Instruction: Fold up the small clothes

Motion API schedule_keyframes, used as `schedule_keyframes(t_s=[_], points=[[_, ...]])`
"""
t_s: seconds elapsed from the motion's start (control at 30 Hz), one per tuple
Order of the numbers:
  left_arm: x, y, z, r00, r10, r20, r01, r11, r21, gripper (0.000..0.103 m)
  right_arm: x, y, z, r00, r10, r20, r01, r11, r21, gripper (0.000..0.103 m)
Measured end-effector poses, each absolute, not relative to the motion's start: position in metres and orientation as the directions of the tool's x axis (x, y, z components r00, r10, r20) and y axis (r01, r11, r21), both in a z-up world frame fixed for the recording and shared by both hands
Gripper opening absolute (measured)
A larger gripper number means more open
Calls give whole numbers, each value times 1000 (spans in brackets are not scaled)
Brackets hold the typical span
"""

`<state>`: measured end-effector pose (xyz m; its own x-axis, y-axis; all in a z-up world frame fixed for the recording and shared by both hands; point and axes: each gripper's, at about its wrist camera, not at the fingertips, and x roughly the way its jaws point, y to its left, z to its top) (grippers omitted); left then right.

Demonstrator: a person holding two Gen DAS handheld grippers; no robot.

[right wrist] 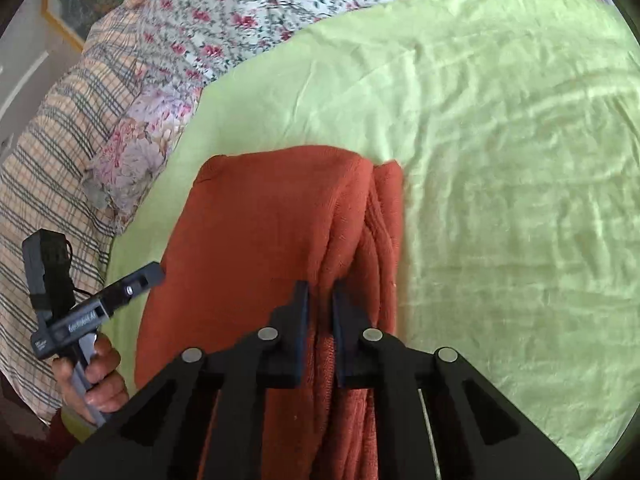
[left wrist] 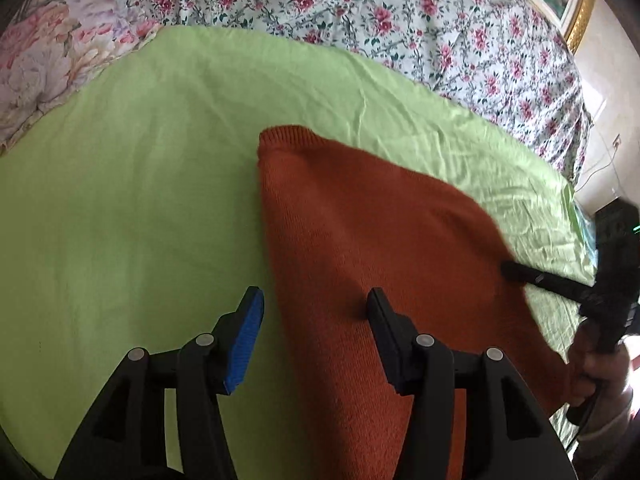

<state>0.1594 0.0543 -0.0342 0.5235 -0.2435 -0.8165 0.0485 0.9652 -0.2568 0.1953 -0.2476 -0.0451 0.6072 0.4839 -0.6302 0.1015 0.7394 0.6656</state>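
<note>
Only rightward — sweater [right wrist: 280, 216] layered folds

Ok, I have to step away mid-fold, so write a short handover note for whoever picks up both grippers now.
Left gripper: open, holding nothing, over the left edge of the orange knit garment.
Right gripper: shut on a fold of the garment along its right side.
Garment lies on the green sheet, already folded into a narrow stack.
Left to do: finish the remaining fold, release, smooth flat.
</note>
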Motion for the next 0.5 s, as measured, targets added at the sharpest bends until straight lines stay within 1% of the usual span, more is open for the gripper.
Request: schedule_keyframes(t_s=[0.03, 0.1, 0.13, 0.2, 0.27, 0.33, 0.4, 0.5], points=[[157, 53, -33, 521, -247, -817, 49, 964, -260, 54, 191, -249, -34, 628, 471, -619, 89, 746, 659, 10], [154, 51, -33, 519, -245, -819, 48, 965, -258, 55, 178, -255, -9, 691, 460, -557, 49, 740, 671, 10], [153, 49, -34, 518, -238, -821, 49, 967, -249, 56, 172, -259, -1, 713, 440, -545, 46, 748, 663, 10], [153, 46, -38, 509, -219, -833, 43, 972, -229, 56, 171, -261, -6, 701, 420, -576, 68, 765, 640, 10], [153, 44, -44, 491, -201, -847, 32, 976, -214, 56, 177, -260, -29, 656, 421, -626, 107, 769, 630, 10], [152, 44, -51, 483, -205, -851, 20, 975, -223, 56, 182, -255, -53, 613, 422, -669, 136, 777, 615, 10], [153, 47, -56, 474, -217, -853, 7, 970, -242, 56, 184, -254, -69, 598, 429, -677, 155, 768, 622, 10], [159, 50, -59, 466, -231, -854, 3, 966, -260, 57, 184, -256, -72, 606, 424, -673, 167, 760, 629, 10]])
